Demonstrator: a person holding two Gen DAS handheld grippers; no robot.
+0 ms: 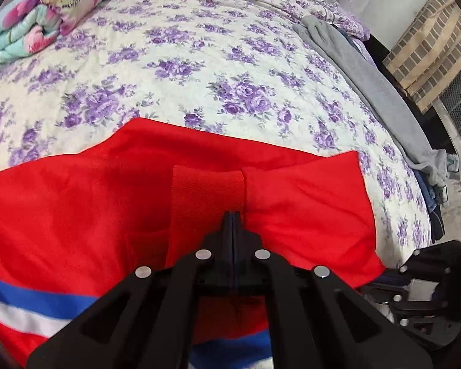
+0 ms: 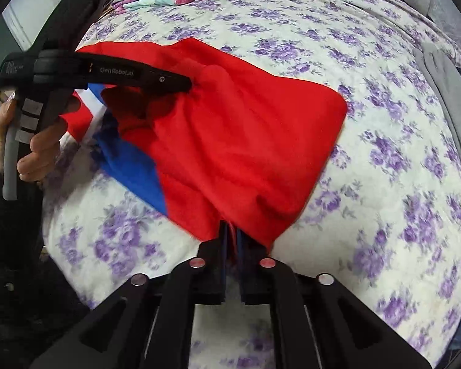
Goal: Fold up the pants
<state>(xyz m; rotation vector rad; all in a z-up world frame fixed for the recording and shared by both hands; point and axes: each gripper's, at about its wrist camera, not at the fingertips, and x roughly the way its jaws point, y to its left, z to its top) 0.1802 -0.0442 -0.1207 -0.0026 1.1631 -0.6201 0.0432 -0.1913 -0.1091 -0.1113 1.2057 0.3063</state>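
Fabric of the red pants looks light, soft and limp, draping and puckering wherever it is pinched, so hems, waistband or fold corners seem the sound places to take hold; the garment lies partly folded on the purple-flowered bedspread, its blue and white side stripes showing near the person. The left gripper reaches forward and slightly down with its 2 fingers clamped on a raised ridge of red cloth. The right gripper sits low at the near edge, pinching what is probably a bunched corner.
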